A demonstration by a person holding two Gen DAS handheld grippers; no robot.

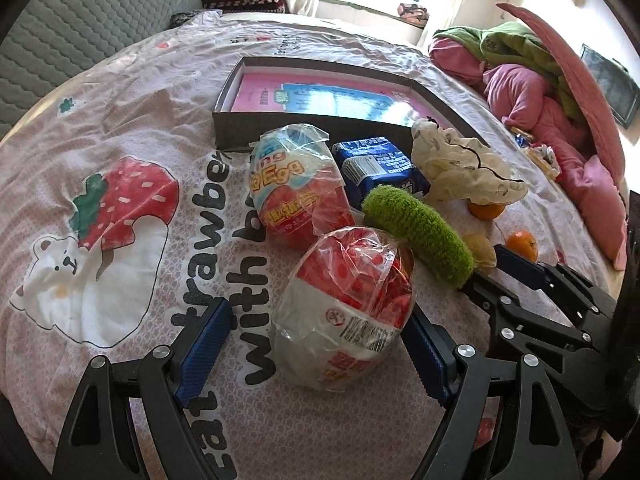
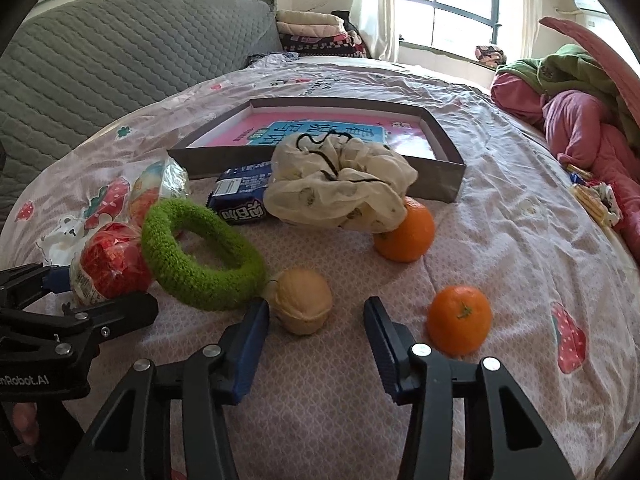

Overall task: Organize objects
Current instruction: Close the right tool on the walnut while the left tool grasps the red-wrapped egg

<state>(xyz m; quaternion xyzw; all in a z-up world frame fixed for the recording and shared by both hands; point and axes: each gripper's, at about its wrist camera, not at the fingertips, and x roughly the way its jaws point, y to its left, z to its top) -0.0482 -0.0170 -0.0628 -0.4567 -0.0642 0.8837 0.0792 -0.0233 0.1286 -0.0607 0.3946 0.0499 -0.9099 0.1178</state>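
On top of the strawberry-print bedspread (image 1: 120,152), the left gripper (image 1: 316,356) is sitting with its blue fingers (image 1: 204,352) apart around a plastic-wrapped red-and-white toy egg (image 1: 344,308), the right pad looking like it's just touching the wrapper, though I can't tell for sure. Going left to right I'm counting two wrapped eggs (second egg (image 1: 296,188) lying just behind), one fuzzy green ring (image 2: 200,256), one blue snack packet (image 2: 240,196), one cream scrunchie (image 2: 340,188), one walnut (image 2: 302,300) and two oranges (image 2: 460,320), all lying in front of the shallow grey box (image 2: 440,184) with a pink book inside. Only the right wrist view is showing the right gripper (image 2: 316,344) with fingers open, nothing between them and the walnut just ahead, plus both oranges in full, while the left view is showing the egg labels up close.
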